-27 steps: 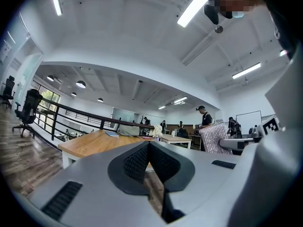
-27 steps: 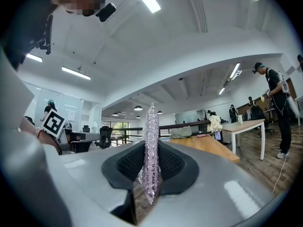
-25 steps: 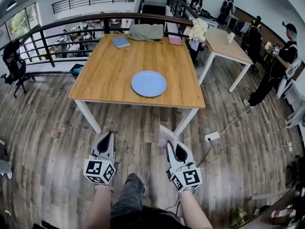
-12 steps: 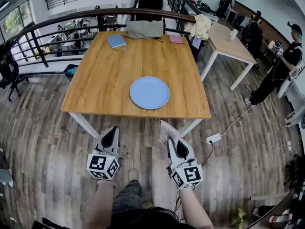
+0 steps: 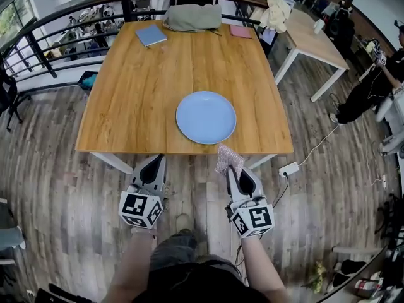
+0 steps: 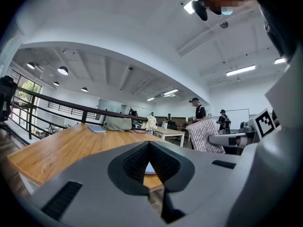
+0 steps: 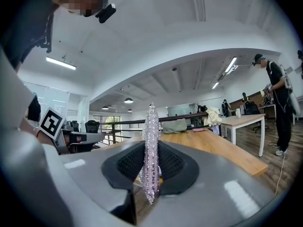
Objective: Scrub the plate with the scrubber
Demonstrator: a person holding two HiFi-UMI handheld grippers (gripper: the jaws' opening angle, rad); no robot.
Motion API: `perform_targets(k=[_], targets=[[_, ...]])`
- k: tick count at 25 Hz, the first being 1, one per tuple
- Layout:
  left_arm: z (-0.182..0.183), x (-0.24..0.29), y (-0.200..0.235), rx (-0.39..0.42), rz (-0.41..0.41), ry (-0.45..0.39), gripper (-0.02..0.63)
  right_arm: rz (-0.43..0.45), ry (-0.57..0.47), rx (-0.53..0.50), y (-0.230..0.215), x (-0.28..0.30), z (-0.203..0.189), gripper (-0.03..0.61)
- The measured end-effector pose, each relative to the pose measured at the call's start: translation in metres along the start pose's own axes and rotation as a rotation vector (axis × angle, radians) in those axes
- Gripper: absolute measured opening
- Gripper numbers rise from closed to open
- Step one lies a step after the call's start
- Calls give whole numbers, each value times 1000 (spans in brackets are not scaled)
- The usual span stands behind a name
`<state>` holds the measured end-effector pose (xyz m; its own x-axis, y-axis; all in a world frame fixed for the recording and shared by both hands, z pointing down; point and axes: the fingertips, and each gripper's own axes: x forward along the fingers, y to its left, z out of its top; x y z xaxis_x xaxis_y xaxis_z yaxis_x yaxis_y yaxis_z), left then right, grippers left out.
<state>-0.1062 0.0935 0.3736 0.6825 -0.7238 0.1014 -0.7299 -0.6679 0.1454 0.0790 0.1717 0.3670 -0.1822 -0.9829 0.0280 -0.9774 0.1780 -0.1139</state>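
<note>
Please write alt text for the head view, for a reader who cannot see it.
Seen from above, a person faces a wooden table holding two grippers: the right gripper is shut on a glittery scrubber, the left gripper is shut and empty. A light blue plate lies near the table's front edge, untouched.

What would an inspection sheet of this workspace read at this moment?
Surface: wooden table, wood grain, on white legs.
Job's things: blue plate near the table's near edge; scrubber off the table.
Clutter: blue notebook, grey bag, pink flat item at the far edge.
Grippers: left gripper shut, empty; right gripper shut on the scrubber.
Cables: white power strip with cable on the floor, right.
Surroundings: railing, second table, a person standing.
</note>
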Motion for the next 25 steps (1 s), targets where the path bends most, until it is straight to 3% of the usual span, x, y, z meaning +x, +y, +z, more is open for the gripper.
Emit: perform_targets(k=[6, 15, 25], targets=[[-7, 26, 23, -14, -35, 19, -5, -21, 14, 9, -3, 32, -8, 77], [-15, 53, 21, -26, -83, 50, -5, -3, 36, 9, -20, 65, -12, 77], [-29, 100, 31, -51, -55, 105, -4, 119, 135, 6, -44, 120, -25, 77]])
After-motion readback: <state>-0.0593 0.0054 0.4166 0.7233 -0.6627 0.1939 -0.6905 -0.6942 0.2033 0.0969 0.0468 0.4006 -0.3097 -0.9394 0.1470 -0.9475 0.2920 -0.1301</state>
